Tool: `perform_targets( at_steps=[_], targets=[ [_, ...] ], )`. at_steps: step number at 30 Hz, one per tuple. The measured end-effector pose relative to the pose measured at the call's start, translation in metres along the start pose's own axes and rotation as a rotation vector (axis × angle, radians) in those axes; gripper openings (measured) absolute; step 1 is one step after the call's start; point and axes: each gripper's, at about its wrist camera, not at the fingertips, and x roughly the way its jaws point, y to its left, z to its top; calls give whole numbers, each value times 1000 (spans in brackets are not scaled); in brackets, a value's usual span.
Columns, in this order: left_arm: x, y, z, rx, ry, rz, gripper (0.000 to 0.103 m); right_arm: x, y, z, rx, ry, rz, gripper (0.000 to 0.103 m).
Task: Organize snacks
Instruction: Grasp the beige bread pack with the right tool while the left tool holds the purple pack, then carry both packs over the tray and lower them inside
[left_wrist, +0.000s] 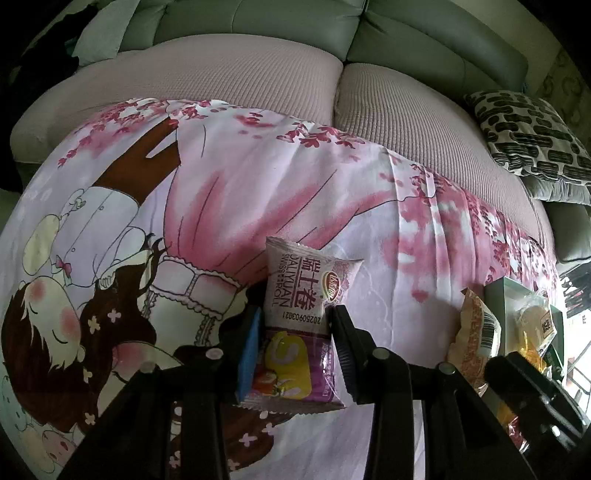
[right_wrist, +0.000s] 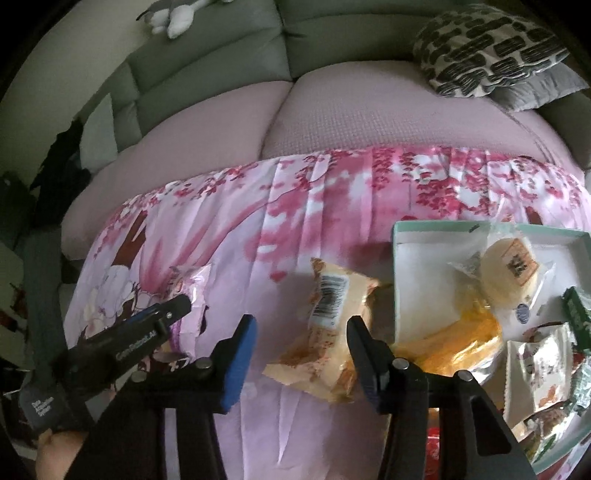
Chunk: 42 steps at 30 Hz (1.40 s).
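My left gripper (left_wrist: 297, 343) is shut on a pink-and-purple Swiss roll packet (left_wrist: 306, 288), which stands up above the printed cloth. The right wrist view shows the same gripper (right_wrist: 177, 308) at the left with that packet (right_wrist: 194, 286) in it. My right gripper (right_wrist: 303, 350) is open around a beige packet with a barcode (right_wrist: 327, 314). Its black finger touches the packet's right side, while a gap remains at the blue pad (right_wrist: 242, 354). The beige packet (left_wrist: 474, 332) lies beside a teal-rimmed white box (right_wrist: 400, 240).
The box holds a round cake packet (right_wrist: 506, 273) and a yellow packet (right_wrist: 461, 339). More snacks, green (right_wrist: 576, 314) and white (right_wrist: 539, 365), lie at the right. A pink cartoon cloth (left_wrist: 258, 184) covers the surface. Behind are sofa cushions (left_wrist: 221, 74) and a patterned pillow (right_wrist: 484, 51).
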Motion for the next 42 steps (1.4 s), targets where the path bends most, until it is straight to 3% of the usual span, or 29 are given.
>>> perform_targets(
  at_steps=[10,15,27,35,42],
  targets=[
    [2,0,0,-6,2,-4,40,17,-5,-5,14,41,-49,51],
    [2,-1,0,-7,2,-4,41,19,-3,-6,11,45,-7,51],
    [12,-4,-4,0,30,-1,47,30,-3,-8,9,41,-70,51],
    [9,-5,-5,9,8,-6,42,28,-6,-9,27,25,-47,41],
    [-3,-11,-3,25,-26,-28,41,15,-5,-9,42,7,-16,38]
  ],
)
